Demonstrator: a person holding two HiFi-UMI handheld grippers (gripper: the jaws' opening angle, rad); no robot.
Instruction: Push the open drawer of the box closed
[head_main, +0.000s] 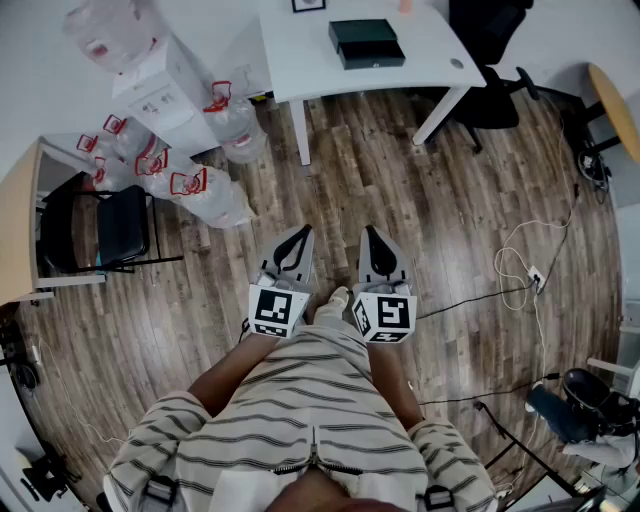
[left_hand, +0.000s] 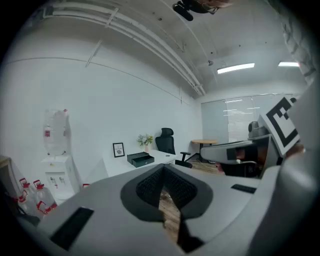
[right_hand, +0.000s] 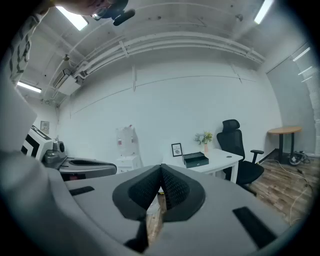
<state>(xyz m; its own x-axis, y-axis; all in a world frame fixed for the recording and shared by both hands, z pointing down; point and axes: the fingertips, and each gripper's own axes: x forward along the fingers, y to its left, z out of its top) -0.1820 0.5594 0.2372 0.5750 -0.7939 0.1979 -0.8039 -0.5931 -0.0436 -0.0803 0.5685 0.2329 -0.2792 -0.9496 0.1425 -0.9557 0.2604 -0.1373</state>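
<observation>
Left gripper (head_main: 302, 234) and right gripper (head_main: 369, 233): jaws together, empty, held at the person's waist. Dark box (head_main: 362, 33) on the white desk (head_main: 300, 62), well ahead, drawer (head_main: 372, 57) jutting out. Advisable: step close, then press closed tips squarely on the drawer front.

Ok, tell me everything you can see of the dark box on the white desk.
The box is a low, dark, rectangular case, greenish-black and matte-looking; its material is hard to tell from this distance. Its drawer stands pulled out toward the person's side of the desk, with a small pale spot on its face, perhaps a pull. It sits flat on the white desk, toward the back, close to a framed picture and a small plant. Only the desk touches it.
</observation>
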